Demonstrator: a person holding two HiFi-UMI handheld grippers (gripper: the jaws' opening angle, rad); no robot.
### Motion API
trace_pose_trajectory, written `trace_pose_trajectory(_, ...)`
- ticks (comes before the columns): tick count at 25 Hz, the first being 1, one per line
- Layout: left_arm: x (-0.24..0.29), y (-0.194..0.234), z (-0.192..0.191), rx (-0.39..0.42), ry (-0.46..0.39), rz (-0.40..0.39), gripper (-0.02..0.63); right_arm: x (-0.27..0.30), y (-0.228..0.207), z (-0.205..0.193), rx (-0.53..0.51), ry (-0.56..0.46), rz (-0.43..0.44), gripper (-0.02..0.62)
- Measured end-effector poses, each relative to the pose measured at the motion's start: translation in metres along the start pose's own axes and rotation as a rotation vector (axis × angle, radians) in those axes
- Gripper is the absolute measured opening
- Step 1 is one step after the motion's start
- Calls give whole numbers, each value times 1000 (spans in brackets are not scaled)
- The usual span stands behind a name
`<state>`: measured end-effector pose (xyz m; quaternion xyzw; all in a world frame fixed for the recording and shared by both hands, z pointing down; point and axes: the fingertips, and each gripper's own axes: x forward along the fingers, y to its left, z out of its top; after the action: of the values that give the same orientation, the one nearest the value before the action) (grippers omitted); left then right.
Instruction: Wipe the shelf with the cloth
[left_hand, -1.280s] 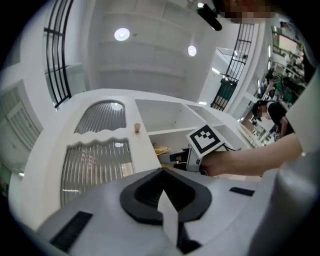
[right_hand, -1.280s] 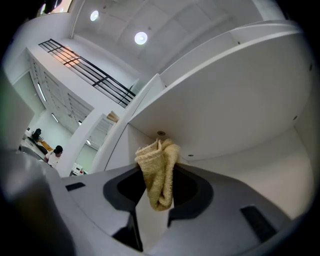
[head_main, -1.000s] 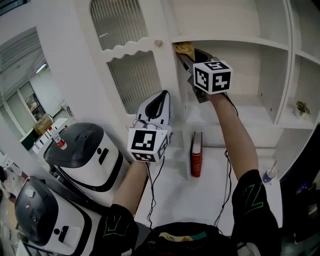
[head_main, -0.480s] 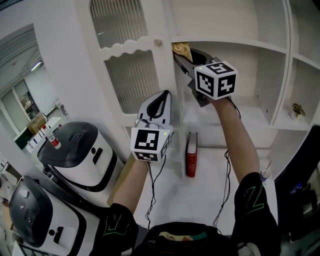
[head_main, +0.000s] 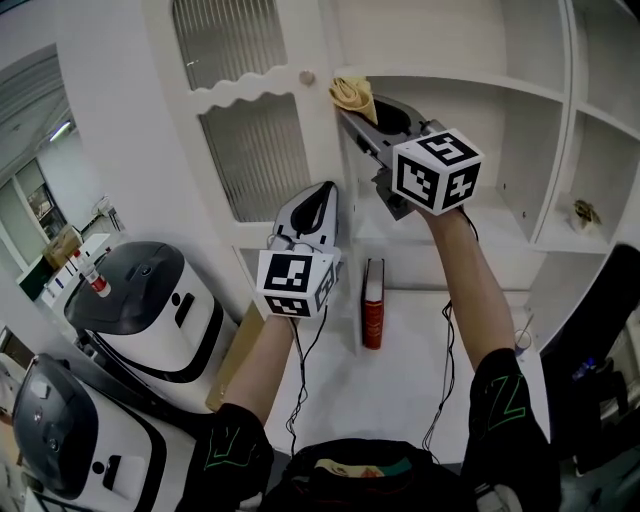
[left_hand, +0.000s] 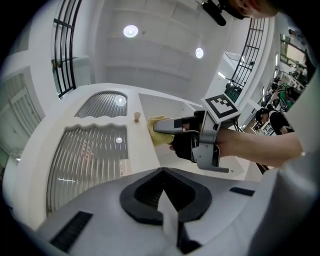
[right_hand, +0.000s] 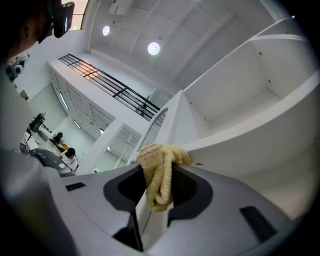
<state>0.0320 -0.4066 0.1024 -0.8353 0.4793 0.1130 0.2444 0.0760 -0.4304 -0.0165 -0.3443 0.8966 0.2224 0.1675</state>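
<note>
A yellow cloth (head_main: 352, 95) is bunched in my right gripper (head_main: 346, 108), which is shut on it at the left front corner of the upper white shelf (head_main: 470, 86). In the right gripper view the cloth (right_hand: 159, 172) hangs over the jaws, against the shelf edge (right_hand: 260, 125). My left gripper (head_main: 312, 212) is lower, in front of the cabinet door, shut with nothing in it. From the left gripper view, its jaws (left_hand: 164, 176) point up at the right gripper (left_hand: 172, 126) and the cloth (left_hand: 159, 135).
A ribbed-glass cabinet door (head_main: 255, 150) with a round knob (head_main: 307, 77) stands just left of the cloth. A red book (head_main: 373, 305) stands on the lower counter. Two white-and-black machines (head_main: 150, 300) are at left. A small object (head_main: 580, 212) lies on the right-hand shelf.
The right gripper with the cloth has shifted a little left and nearer along the shelf's front edge. The left gripper has hardly moved.
</note>
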Motion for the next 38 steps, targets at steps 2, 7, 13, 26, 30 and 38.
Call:
trace_pose_trajectory(2,0,-4,0,-4,-2,-5,-2,-6,6,8,-3,-39,29,127)
trace_pose_trajectory(7,-2,-11,0,-21,-8,-10,-2,-23,10,19,5,-88,82,127)
trace_pose_trajectory(13,-4,-18,-5,-46,-7,-14,-2,-32,-19,-10,26,-5,-36,127)
trace_pose_trajectory(26,-14,-26,-26,-71,18,-8,-2,-16,-69,-102,40,224,-199,127)
trace_pose_trajectory(30,-16,-26,-34,-77,28,-7,-2,0,-65,-112,127,220,-173,127)
trace_pose_trajectory(38,-24,-20,-38,-89,32,-1,-2,2,-42,-114,65,231,-82,127)
